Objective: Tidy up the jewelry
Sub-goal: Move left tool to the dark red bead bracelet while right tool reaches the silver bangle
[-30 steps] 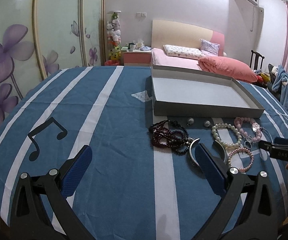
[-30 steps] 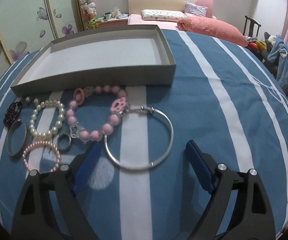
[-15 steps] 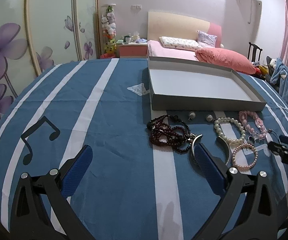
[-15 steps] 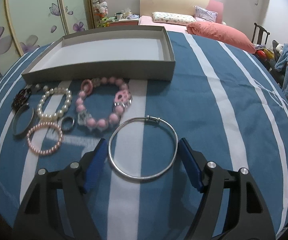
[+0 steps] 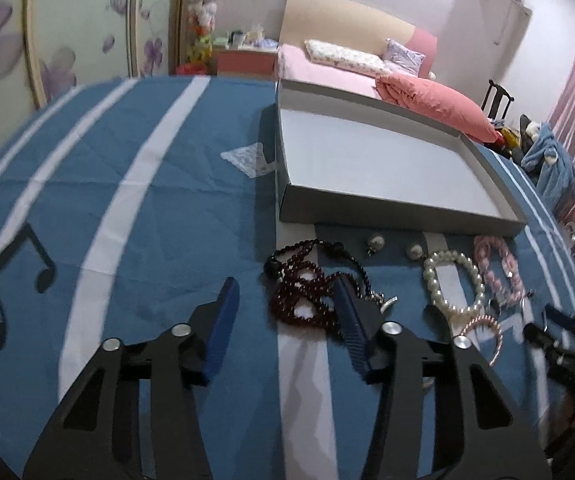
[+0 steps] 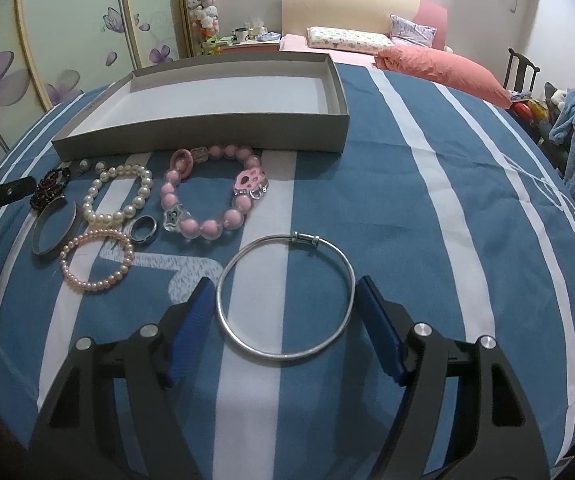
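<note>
Closing our left gripper (image 5: 283, 320) toward the dark bead necklace (image 5: 307, 292), we have its jaws narrowed but clamping nothing yet. Our right gripper (image 6: 283, 312) straddles the silver bangle (image 6: 285, 296), fingers apart and just beside it, so both lifts into the tray (image 6: 207, 128) seem near.

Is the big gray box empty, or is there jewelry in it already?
Empty. The box shows only its bare pale floor in both views. All the jewelry lies outside on the blue cloth.

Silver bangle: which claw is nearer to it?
Right. The right claw straddles the silver bangle, one finger at each side. The left claw is off at the dark red beads, across the other bracelets.
</note>
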The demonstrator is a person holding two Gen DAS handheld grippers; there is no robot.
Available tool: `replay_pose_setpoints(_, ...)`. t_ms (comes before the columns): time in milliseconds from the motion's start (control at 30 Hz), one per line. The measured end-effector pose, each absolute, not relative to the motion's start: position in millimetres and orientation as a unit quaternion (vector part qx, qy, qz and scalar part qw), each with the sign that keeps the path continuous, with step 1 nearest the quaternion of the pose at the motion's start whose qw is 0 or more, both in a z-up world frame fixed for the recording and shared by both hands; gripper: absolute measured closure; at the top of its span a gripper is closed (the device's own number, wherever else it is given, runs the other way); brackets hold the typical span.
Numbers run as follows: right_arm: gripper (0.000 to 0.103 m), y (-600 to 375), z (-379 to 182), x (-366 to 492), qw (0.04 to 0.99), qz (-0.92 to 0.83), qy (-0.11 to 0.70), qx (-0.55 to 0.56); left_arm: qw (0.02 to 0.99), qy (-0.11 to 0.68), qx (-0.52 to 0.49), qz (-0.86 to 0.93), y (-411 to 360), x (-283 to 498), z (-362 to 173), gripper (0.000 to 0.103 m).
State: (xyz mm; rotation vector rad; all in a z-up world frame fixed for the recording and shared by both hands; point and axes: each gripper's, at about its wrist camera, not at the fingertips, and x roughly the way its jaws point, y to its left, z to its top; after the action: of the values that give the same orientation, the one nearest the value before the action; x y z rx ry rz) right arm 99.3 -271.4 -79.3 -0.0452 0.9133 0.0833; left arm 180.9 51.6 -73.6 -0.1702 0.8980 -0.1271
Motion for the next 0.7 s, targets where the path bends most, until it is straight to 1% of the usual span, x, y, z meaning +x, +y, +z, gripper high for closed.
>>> replay_pose_setpoints(67, 0.032, -272, -80, 100, 0.897, 0.040, 0.440, -0.022, 0.888, 0.445, -0.095, -0.068, 51, 184, -78, 0.061)
replay_pose_setpoints(167, 0.032, -272, -79, 100, 0.897, 0.041, 0.439, -0.022, 0.889, 0.445, -0.081, -0.063, 44, 185, -80, 0.065)
replay_pose_setpoints(200, 0.032, -272, -79, 100, 0.898, 0.041, 0.438, -0.022, 0.891, 0.445, -0.074, -0.062, 42, 186, -81, 0.069)
replay_pose_setpoints(233, 0.032, -272, -79, 99, 0.898, 0.041, 0.438, -0.022, 0.891, 0.444, -0.069, -0.060, 41, 187, -81, 0.077)
replay_pose_setpoints(267, 0.032, -272, -79, 100, 0.898, 0.041, 0.438, -0.022, 0.892, 0.443, -0.066, -0.058, 40, 189, -81, 0.081)
replay_pose_setpoints(300, 0.032, -272, -79, 100, 0.898, 0.041, 0.438, -0.022, 0.892, 0.443, -0.065, -0.059, 40, 190, -81, 0.090)
replay_pose_setpoints(333, 0.032, -272, -79, 100, 0.898, 0.041, 0.438, -0.022, 0.893, 0.442, -0.065, -0.060, 41, 190, -81, 0.092)
replay_pose_setpoints(700, 0.032, -272, -79, 100, 0.898, 0.041, 0.437, -0.022, 0.918, 0.387, -0.017, -0.083, 29, 175, -57, 0.094)
